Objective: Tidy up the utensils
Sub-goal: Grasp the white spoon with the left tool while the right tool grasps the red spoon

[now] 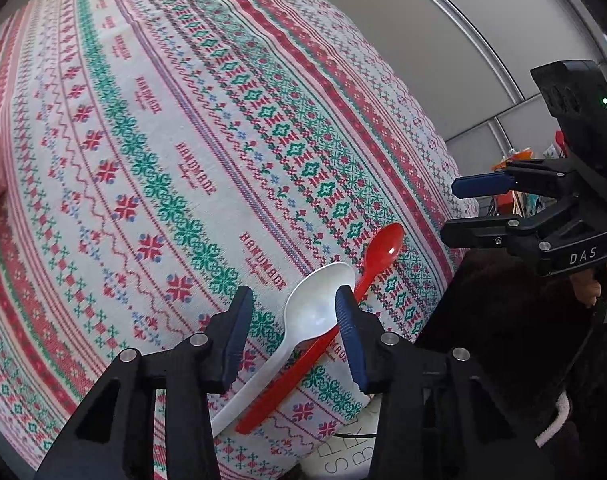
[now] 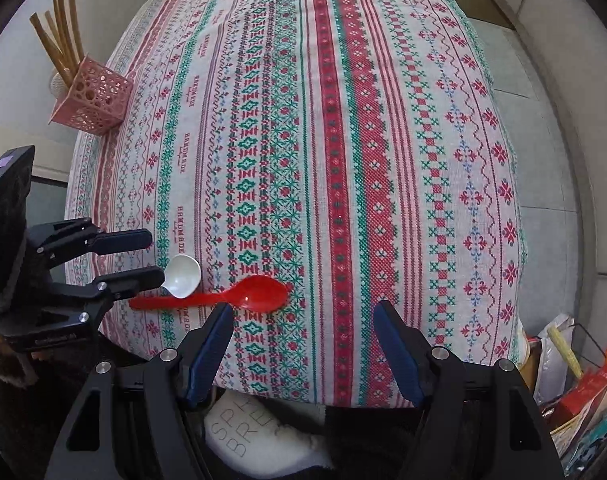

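Note:
A white plastic spoon point(image 1: 311, 312) and a red plastic spoon point(image 1: 377, 258) lie side by side on the patterned tablecloth point(image 1: 163, 140) near its front edge. My left gripper point(image 1: 293, 316) is open, its fingers on either side of the white spoon's bowl, just above it. In the right wrist view the left gripper point(image 2: 143, 258) hovers at the white spoon point(image 2: 183, 276), with the red spoon point(image 2: 247, 294) beside it. My right gripper point(image 2: 303, 320) is open and empty, near the front edge to the right of the spoons. It shows in the left wrist view point(image 1: 459, 210) too.
A pink perforated holder point(image 2: 91, 98) with several wooden sticks point(image 2: 61, 28) stands at the far left corner of the table. A rack with packets point(image 2: 571, 380) sits off the table at the right. A wall and floor lie beyond the table edges.

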The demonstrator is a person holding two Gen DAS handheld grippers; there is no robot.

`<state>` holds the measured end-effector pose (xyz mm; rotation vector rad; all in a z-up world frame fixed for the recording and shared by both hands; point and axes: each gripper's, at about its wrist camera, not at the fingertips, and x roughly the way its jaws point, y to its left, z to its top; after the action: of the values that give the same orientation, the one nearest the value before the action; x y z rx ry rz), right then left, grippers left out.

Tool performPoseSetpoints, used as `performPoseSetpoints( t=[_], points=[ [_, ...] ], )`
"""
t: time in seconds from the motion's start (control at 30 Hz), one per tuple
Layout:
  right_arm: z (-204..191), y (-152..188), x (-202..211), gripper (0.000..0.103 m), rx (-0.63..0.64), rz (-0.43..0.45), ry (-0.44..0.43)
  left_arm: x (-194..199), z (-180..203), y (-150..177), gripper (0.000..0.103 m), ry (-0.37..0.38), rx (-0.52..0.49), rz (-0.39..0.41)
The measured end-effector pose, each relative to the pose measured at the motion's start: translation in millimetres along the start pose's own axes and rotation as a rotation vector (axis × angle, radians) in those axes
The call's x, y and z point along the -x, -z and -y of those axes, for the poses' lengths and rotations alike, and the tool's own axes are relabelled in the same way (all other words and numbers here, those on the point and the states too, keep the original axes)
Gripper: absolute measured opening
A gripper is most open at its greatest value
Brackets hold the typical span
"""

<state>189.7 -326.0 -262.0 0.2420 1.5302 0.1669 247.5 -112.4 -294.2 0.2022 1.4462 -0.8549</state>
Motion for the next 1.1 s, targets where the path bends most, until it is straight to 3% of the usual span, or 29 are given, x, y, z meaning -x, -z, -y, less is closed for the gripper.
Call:
performPoseSetpoints(
  t=[0.1, 0.2, 0.27, 0.47, 0.8, 1.0, 1.1],
  points=[
    [6.3, 2.2, -4.3, 0.073, -0.009, -0.02, -0.006, -13.7, 3.4, -5.9, 0.038, -0.002, -0.04, -0.029],
    [9.8, 3.6, -8.5, 0.073, -0.011, -0.036, -0.007, -17.8, 7.3, -10.7, 0.029, 0.02, -0.065, -0.028],
    [10.9, 4.1, -11.5, 0.073, -0.011, -0.044, -0.008, -20.9, 8.3, -12.5, 0.016, 0.04, -0.065, -0.039],
    [9.5, 3.9, -19.9, 0.073, -0.011, -0.065, -0.016, -26.9, 15.2, -11.2, 0.003, 0.027, -0.09, -0.048],
    [2.7, 2.0, -37.9, 0.073, -0.037, -0.094, -0.084, -7.3, -4.2, -5.7, 0.0, -0.094, -0.014, 0.01],
    [1.3, -5.1, -48.3, 0.051, -0.054, -0.099, -0.122, 2.8, -30.0, 6.4, 0.0, -0.159, 0.061, 0.014],
    [-2.6, -7.5, -52.6, 0.037, -0.054, -0.107, -0.159, 12.9, -45.0, 11.0, 0.001, -0.127, 0.098, 0.046]
  ],
)
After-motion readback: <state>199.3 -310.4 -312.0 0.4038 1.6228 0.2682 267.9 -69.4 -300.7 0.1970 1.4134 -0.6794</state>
